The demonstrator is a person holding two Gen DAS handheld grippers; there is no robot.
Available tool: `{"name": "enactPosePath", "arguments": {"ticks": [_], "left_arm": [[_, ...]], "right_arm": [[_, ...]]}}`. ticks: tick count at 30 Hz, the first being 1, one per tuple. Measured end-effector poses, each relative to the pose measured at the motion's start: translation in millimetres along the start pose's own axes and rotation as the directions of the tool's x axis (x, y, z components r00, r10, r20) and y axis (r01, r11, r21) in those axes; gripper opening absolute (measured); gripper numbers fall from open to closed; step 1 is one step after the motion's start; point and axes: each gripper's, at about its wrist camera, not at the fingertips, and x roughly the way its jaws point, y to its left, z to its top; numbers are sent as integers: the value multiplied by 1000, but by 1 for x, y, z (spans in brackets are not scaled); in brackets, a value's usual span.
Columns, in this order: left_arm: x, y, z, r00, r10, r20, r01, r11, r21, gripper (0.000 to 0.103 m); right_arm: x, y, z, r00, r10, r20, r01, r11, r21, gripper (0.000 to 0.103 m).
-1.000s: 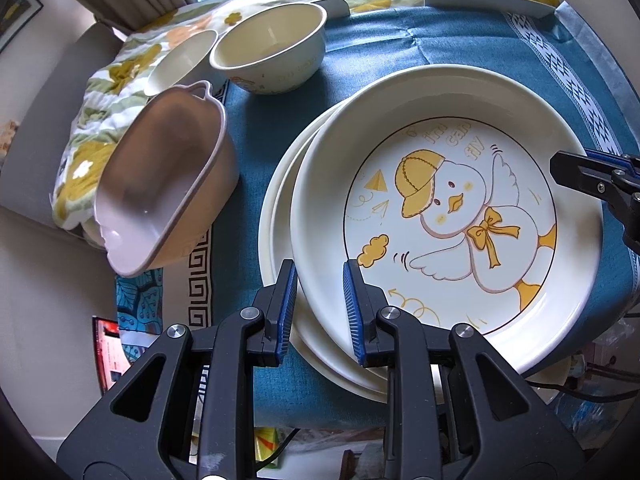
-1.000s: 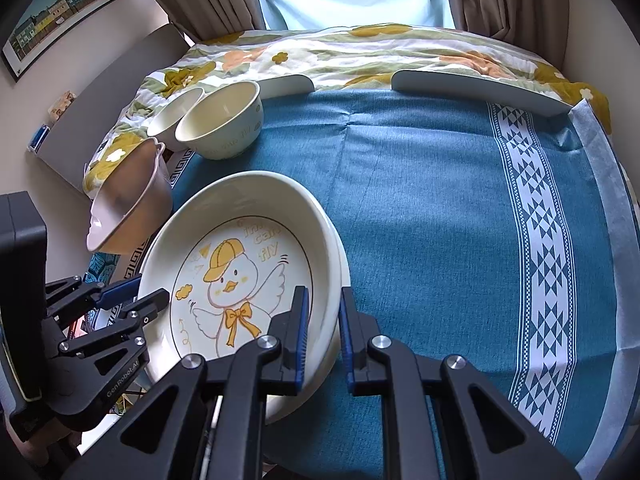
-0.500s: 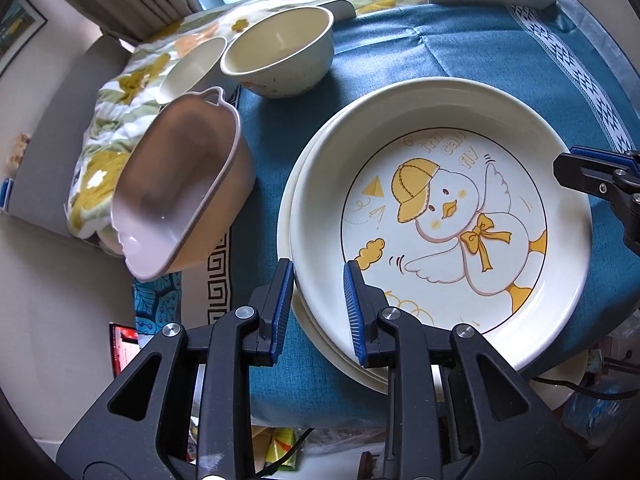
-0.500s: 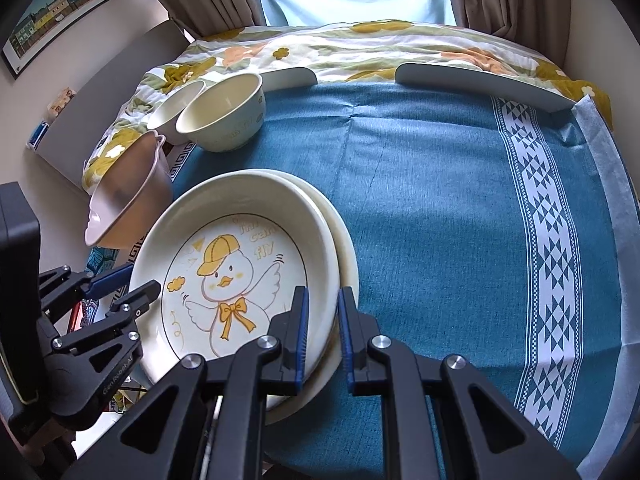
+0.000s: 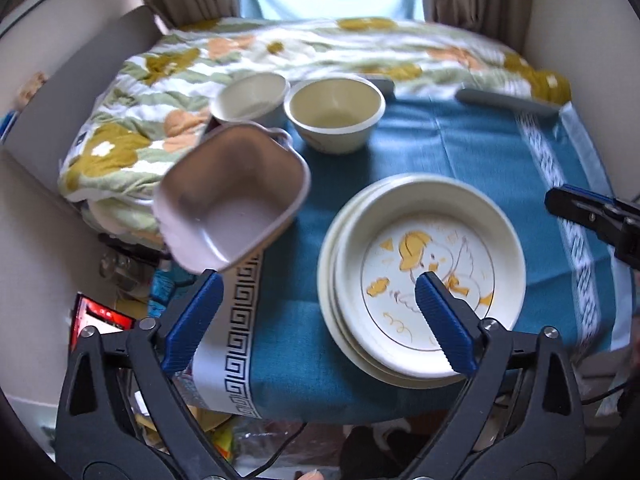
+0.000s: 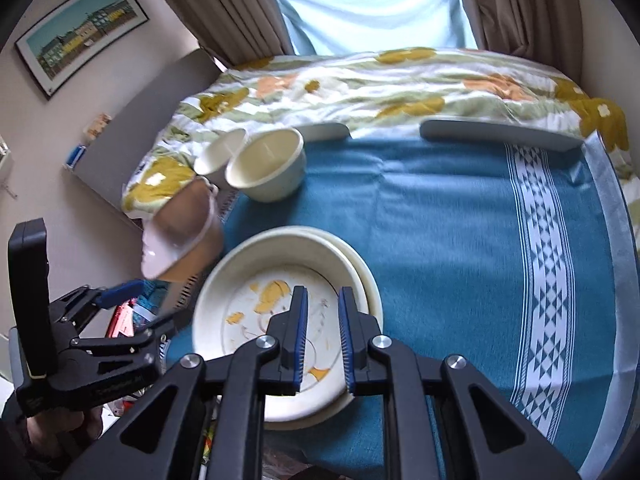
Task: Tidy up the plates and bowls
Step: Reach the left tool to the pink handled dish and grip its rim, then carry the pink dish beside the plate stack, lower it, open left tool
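A cream plate with a yellow duck drawing [image 5: 420, 220] lies on top of a stack of cream plates [image 5: 326, 280] near the table's front left edge. My left gripper [image 5: 316, 284] hovers above the stack's left rim. Its jaws are opening wide with nothing between them. My right gripper [image 6: 323, 294] hangs over the duck plate [image 6: 248, 280]. Its jaws are opening and stand a little apart, clear of the rim. A pink square bowl [image 5: 232, 200] sits tilted at the table's left edge. Behind it stand a cream bowl [image 5: 334, 112] and a white bowl [image 5: 250, 98].
A blue tablecloth [image 6: 440, 240] with a white patterned band covers the table. Two grey curved bars [image 6: 500, 134] lie along its far edge. Beyond is a floral blanket [image 6: 360, 80] and curtains. Clutter lies on the floor below the left edge.
Both grippers let go of the duck plate's rim and rose back from it. The left jaws spread wide and the right jaws parted a little. The plate stays on the stack.
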Motion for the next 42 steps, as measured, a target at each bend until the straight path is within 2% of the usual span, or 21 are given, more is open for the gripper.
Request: {"name": "enactPosePath", "arguments": {"ticks": [1, 2, 3, 6, 9, 12, 14, 16, 21, 23, 25, 27, 29, 31, 32, 33, 35, 37, 39, 42], "left_arm": [[-5, 7, 1, 1000, -10, 4, 10, 999, -31, 98], [-9, 16, 1, 1000, -23, 6, 23, 997, -69, 98], [-13, 25, 1, 999, -40, 13, 41, 993, -109, 98], [-25, 61, -6, 994, -86, 65, 101, 956, -274, 98], [-29, 95, -10, 994, -65, 88, 93, 920, -380, 98], [-18, 120, -13, 997, -51, 61, 73, 895, -440, 98], [-6, 135, -15, 996, -68, 52, 85, 871, -485, 97], [11, 145, -15, 994, -101, 33, 104, 855, -508, 97], [60, 161, -11, 984, -179, -18, 140, 825, -547, 80], [77, 166, -7, 980, -195, -33, 144, 820, -554, 78], [92, 171, -3, 975, -217, -52, 153, 818, -554, 74], [106, 174, 1, 969, -239, -69, 162, 818, -552, 59], [119, 177, 3, 962, -259, -85, 170, 813, -556, 51], [125, 179, 4, 957, -275, -89, 179, 807, -563, 44], [127, 180, 5, 955, -283, -91, 185, 807, -561, 37], [129, 179, 7, 953, -286, -96, 187, 810, -556, 27], [134, 177, 9, 951, -289, -113, 186, 822, -538, 22], [138, 176, 11, 953, -276, -123, 174, 833, -525, 17], [139, 178, 13, 955, -267, -129, 165, 841, -516, 13], [137, 178, 15, 958, -254, -134, 157, 854, -497, 13]], "right_arm": [[-3, 2, 6, 1000, 15, 1, -15, 1000, -17, 57], [-4, 4, 11, 999, 35, 4, -35, 999, -33, 96], [-6, 5, 16, 998, 57, 13, -56, 997, -47, 103], [-5, 13, 32, 995, 101, 6, -99, 989, -108, 103], [10, 32, 47, 990, 105, -94, -122, 974, -193, 103], [29, 58, 60, 986, 96, -135, -128, 960, -248, 103], [49, 81, 68, 986, 57, -154, -103, 946, -307, 103], [71, 97, 75, 981, 61, -183, -121, 934, -336, 103], [140, 115, 91, 948, 118, -296, -202, 941, -271, 103], [167, 121, 91, 935, 106, -338, -206, 939, -276, 103], [187, 128, 90, 920, 105, -378, -223, 933, -284, 98], [203, 133, 88, 900, 121, -419, -253, 927, -276, 75], [219, 135, 87, 885, 118, -450, -260, 927, -270, 64], [225, 136, 87, 880, 116, -461, -260, 929, -264, 56], [228, 135, 86, 877, 117, -466, -262, 929, -260, 51], [229, 135, 85, 875, 118, -470, -264, 929, -258, 42], [231, 135, 84, 871, 112, -478, -263, 929, -261, 30], [232, 133, 83, 875, 98, -475, -251, 929, -271, 26], [233, 131, 84, 880, 82, -467, -235, 931, -279, 18], [230, 127, 85, 885, 92, -457, -232, 937, -261, 15]]}}
